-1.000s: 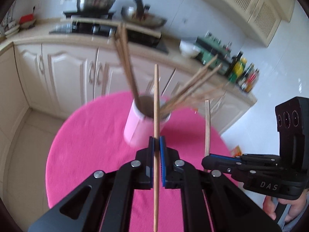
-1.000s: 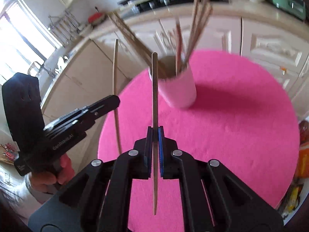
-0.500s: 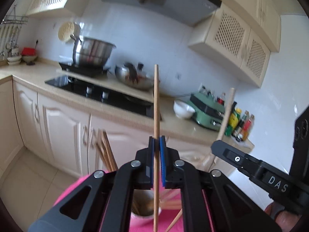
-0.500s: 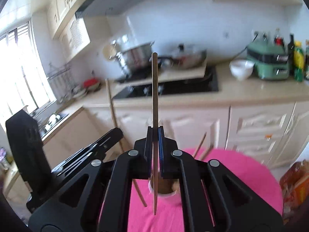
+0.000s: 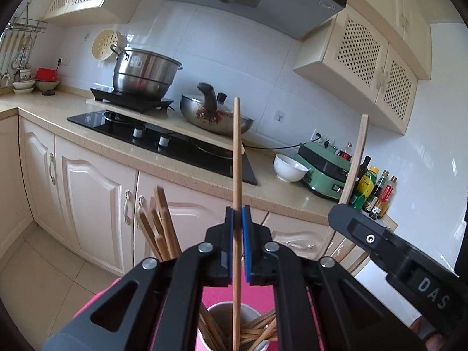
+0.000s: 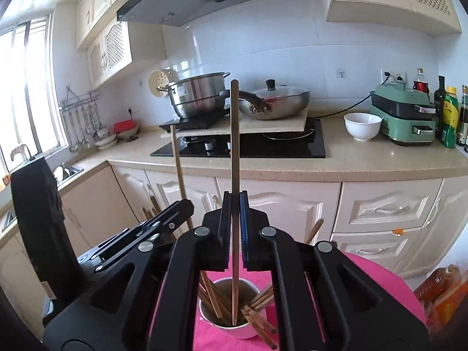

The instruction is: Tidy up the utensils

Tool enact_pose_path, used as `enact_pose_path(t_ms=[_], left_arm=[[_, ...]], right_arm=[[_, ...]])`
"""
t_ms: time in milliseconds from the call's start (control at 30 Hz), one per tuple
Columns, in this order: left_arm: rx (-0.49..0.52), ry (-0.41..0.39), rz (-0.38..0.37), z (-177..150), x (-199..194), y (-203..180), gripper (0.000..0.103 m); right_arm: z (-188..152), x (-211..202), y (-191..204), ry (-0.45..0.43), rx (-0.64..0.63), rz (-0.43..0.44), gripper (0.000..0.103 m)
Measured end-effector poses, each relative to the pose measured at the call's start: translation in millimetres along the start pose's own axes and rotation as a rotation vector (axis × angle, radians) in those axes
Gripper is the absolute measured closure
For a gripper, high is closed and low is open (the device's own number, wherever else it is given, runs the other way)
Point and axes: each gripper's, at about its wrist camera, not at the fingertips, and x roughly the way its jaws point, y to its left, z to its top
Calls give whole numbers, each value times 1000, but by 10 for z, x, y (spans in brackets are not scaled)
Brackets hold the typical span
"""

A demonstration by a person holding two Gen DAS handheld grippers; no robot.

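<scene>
With my left gripper point(image 5: 237, 219) and right gripper point(image 6: 234, 204) each clamped on an upright chopstick point(image 5: 236, 158) above the cup point(image 6: 237, 332) of chopsticks, I judged lowering and releasing came next.

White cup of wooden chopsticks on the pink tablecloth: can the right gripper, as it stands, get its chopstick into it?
Probably yes. The right gripper is shut on an upright wooden chopstick whose lower tip hangs over the white cup's open mouth; the leaning chopsticks inside leave the middle free.
</scene>
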Motion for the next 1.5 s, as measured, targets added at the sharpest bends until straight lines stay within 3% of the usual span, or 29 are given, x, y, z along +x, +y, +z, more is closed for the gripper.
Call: enact_pose_path(t_ms=[333,633,700,733,1033,1300,1500], left_arm=[[16,47,-5,-323,131,54,97],[-8,144,2,-495,110,112,96],[-17,161,5,-495,81,110,90],[-17,164,9,-493,62,104,81],[-48,218,62,-369,-217,87,67],[-61,253,111,-265,-437,-41,60],[-6,254,201,-166,-751,-208,60]], right_arm=[[-258,-2,-1,30,-61,7,97],[-376,-19,-41,65,-73,17,97],[-387,-29,-39,69,-78,19,97],[-394,-37,-36,72,-83,22,97],[-375,-35,-29,119,-100,45,96],[-283,-132,-69,164,-82,70,95],[-199,-361,-43,163,-86,80,95]])
